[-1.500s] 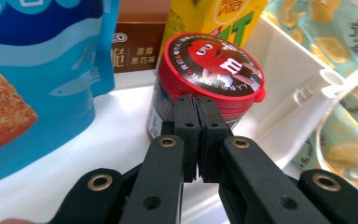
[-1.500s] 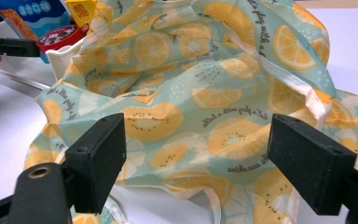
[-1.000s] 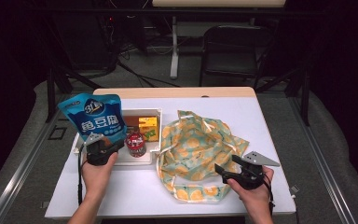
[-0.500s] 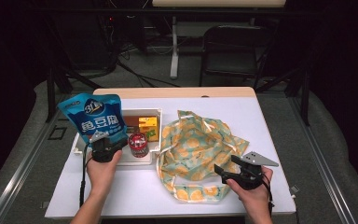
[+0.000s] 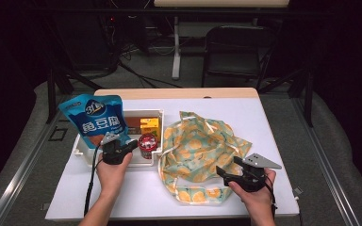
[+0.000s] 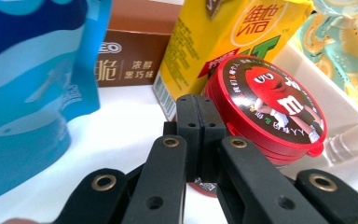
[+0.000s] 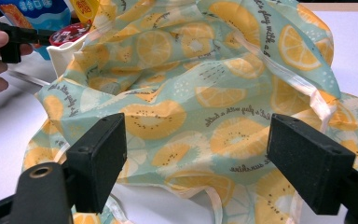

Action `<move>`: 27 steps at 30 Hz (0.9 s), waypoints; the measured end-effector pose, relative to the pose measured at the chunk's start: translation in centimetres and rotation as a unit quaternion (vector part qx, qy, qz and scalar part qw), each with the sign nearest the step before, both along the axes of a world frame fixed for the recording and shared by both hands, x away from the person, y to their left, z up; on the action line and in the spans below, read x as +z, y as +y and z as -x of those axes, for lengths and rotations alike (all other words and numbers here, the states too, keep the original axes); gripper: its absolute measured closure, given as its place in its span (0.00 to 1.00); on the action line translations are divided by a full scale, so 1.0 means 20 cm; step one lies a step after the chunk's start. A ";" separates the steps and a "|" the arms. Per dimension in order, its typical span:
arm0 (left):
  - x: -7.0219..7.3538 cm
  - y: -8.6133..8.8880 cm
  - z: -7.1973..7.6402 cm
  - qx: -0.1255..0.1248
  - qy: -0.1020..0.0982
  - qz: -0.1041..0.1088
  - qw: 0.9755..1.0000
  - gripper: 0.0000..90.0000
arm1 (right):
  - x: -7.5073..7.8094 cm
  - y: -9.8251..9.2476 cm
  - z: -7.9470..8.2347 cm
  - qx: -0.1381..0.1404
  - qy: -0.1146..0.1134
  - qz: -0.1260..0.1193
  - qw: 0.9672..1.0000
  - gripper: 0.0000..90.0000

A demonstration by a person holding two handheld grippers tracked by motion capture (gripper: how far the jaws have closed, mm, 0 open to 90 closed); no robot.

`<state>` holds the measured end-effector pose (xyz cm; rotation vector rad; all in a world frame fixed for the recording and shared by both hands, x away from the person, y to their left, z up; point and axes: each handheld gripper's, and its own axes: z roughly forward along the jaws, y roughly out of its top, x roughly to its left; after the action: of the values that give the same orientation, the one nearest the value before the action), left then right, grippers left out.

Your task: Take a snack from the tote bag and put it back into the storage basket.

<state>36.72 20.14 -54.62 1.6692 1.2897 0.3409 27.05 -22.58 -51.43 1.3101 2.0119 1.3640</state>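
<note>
The left gripper (image 5: 131,145) sits at the near edge of the white plastic tray (image 5: 82,143), its black jaws pressed flat together with nothing between them, tips right against the near left side of the round red candy tin (image 6: 266,109) with the cartoon lid. In the high view that tin (image 5: 147,142) stands in the near right corner of the tray, tilted on its edge. Just beyond it is the yellow drink carton (image 6: 223,44), upright, and to the far left of that a brown biscuit box (image 6: 130,58) lies along the tray's far wall. The big blue snack pouch (image 5: 95,118) stands at the tray's left end, towering over the lot. Over on the right, the right gripper (image 5: 228,173) rests low at the near edge of the pale green fabric bag printed with orange slices (image 5: 202,150), which lies crumpled on the white table (image 5: 273,122) just right of the tray. Its jaws stand wide apart, holding nothing, with the bag's cloth (image 7: 200,107) spread beyond them and a pale strap looping near the table's front.
</note>
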 end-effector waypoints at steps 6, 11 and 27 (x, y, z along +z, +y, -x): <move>0.02 -0.04 -0.01 -0.003 -0.003 -0.004 1.000 1.00 | 0.00 -0.01 0.00 -0.002 0.000 0.001 1.000 0.22; 0.03 -0.03 -0.01 0.001 -0.002 -0.012 1.000 1.00 | 0.00 -0.02 0.00 -0.002 0.001 0.004 1.000 0.22; 0.09 0.09 0.22 -0.064 -0.051 -0.016 0.996 0.27 | 0.02 -0.10 0.02 -0.022 -0.012 0.011 1.000 0.18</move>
<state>32.27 21.96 -52.85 1.7299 1.1010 0.3659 26.74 -24.60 -51.09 1.3135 1.9646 1.3295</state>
